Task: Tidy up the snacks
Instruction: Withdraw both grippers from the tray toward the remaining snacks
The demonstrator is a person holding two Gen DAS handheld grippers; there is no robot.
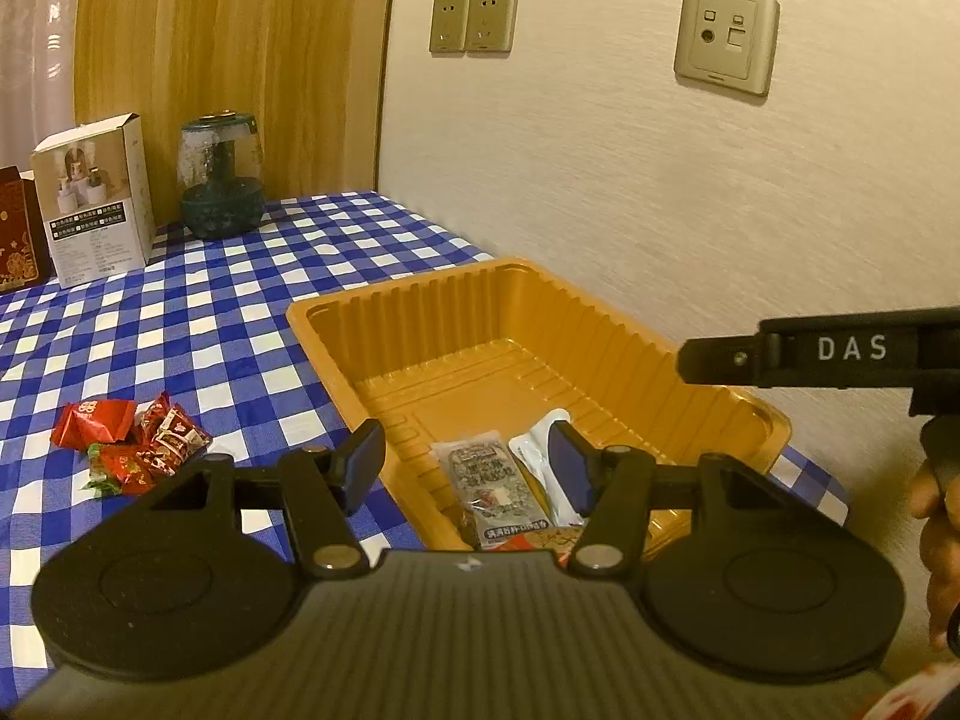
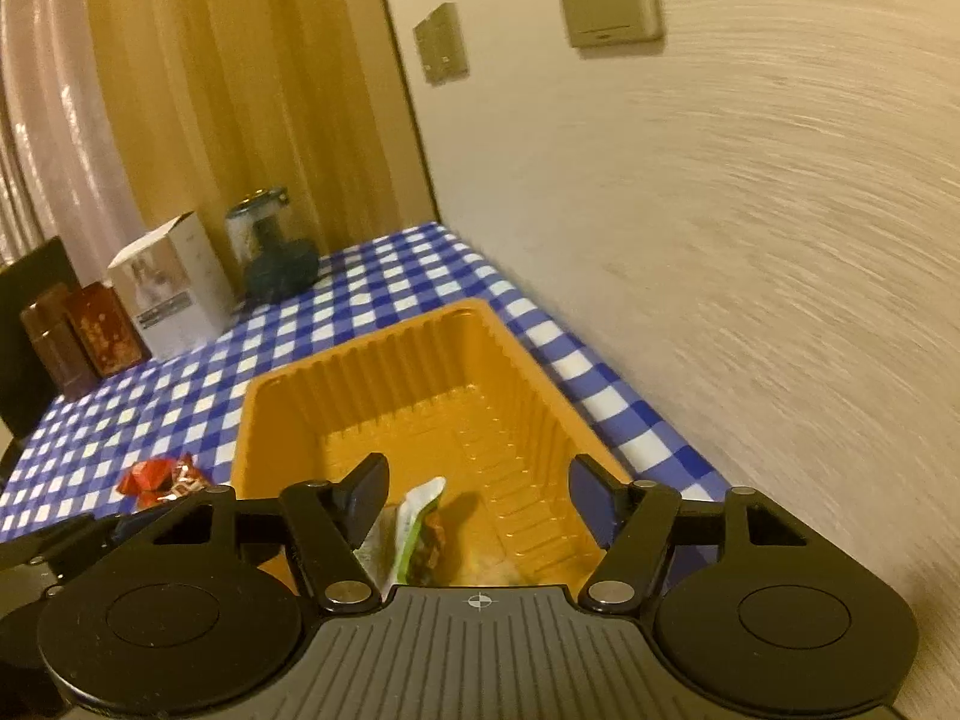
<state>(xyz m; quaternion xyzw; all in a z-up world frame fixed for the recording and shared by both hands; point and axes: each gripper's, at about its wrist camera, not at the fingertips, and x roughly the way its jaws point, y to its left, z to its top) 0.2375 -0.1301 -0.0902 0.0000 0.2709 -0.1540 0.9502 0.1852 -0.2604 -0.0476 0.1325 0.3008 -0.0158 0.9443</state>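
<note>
An orange plastic tray [image 1: 327,315] lies on the blue-checked cloth beside the wall. At its near end lie a grey printed packet [image 1: 489,489] and a white packet [image 1: 534,450]. My left gripper [image 1: 468,456] hovers open above them, nothing pinched. Several red-wrapped candies [image 1: 129,444] lie on the cloth left of the tray. In the right wrist view my right gripper [image 2: 478,483] stands open over the tray [image 2: 249,414]. A white-and-green packet [image 2: 414,519] stands tilted near its left finger, not pressed. The red candies [image 2: 159,480] show at the left.
A white carton [image 1: 96,210], a dark green glass jar [image 1: 222,180] and a dark red box [image 1: 18,234] stand at the table's back. The wall with sockets [image 1: 726,39] runs close along the tray's right side. A hand [image 1: 939,540] shows at the right edge.
</note>
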